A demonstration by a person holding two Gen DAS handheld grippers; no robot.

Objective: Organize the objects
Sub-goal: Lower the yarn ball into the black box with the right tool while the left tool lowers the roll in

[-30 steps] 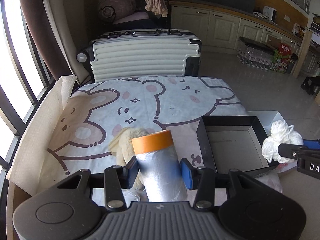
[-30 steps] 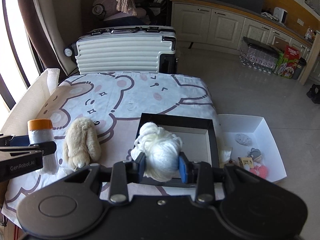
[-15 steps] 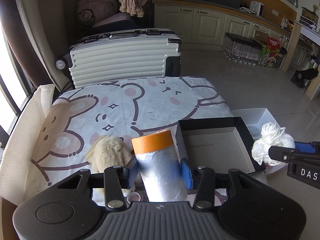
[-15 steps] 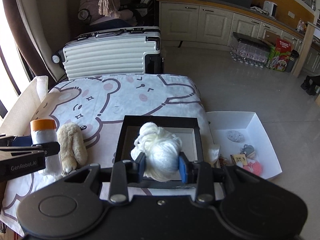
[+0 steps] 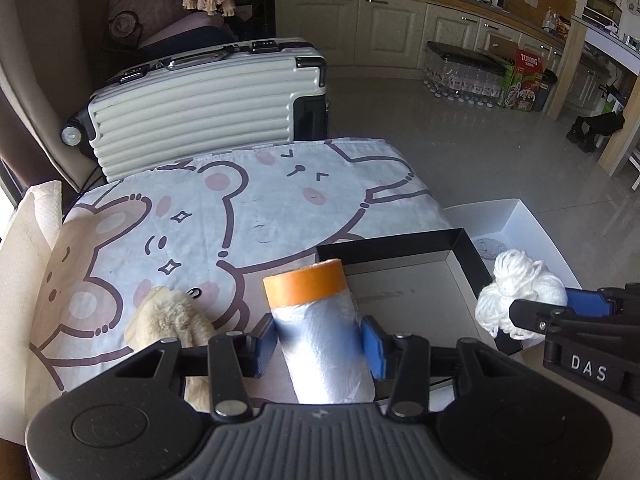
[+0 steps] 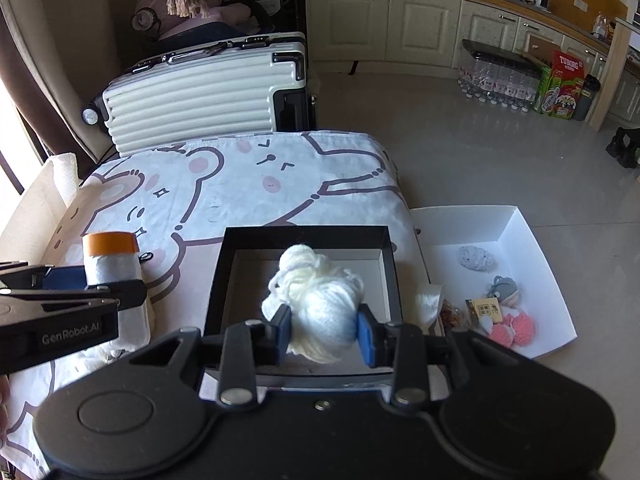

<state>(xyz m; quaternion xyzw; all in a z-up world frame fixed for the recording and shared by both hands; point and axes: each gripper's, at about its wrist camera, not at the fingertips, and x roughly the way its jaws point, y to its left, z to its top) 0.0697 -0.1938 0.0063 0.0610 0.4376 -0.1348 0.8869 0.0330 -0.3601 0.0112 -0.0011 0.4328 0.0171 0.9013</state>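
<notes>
Two grips: left gripper (image 5: 320, 346) clamps a plastic-film roll (image 5: 316, 328); right gripper (image 6: 323, 334) squeezes fluffy white yarn (image 6: 316, 304).

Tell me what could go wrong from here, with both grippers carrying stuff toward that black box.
1. The left gripper grips the tall orange-capped roll low on its body, so it might tip or land across the black box rim.
2. The yarn ball in the right gripper is soft with loose strands, so it may snag on a pad at release.
3. The grippers are close together, so they could bump over the box.
</notes>
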